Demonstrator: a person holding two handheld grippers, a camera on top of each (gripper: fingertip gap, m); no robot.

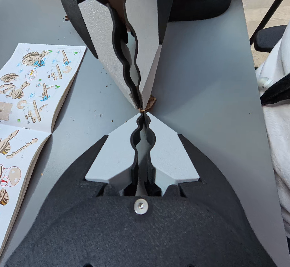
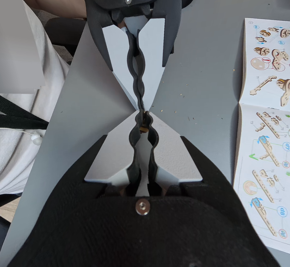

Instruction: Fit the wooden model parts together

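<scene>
Two hand-held tools meet tip to tip above a smooth grey bench (image 1: 196, 71), near its edge where a person in white cloth sits. Each tool has a black, coarsely textured body, pale grey wedge-shaped fingers and wavy black rubber pads along the inner faces.

The left tool (image 1: 142, 115) is closed, its tips pinched together on a thin piece that is hard to make out. The right tool (image 2: 144, 115) is closed on a small wooden part (image 2: 144, 128), tan with dark laser-cut edges, held between the pads just behind the tips. From the left wrist view, a bit of the same tan wood (image 1: 151, 100) pokes out beside the right tool's tips, touching the point where both tools meet.

An open instruction booklet (image 1: 36, 86) with glossy white pages of drawings lies flat farther in from that edge. Fine wood crumbs (image 2: 182, 96) are scattered over the bench between booklet and tools.
</scene>
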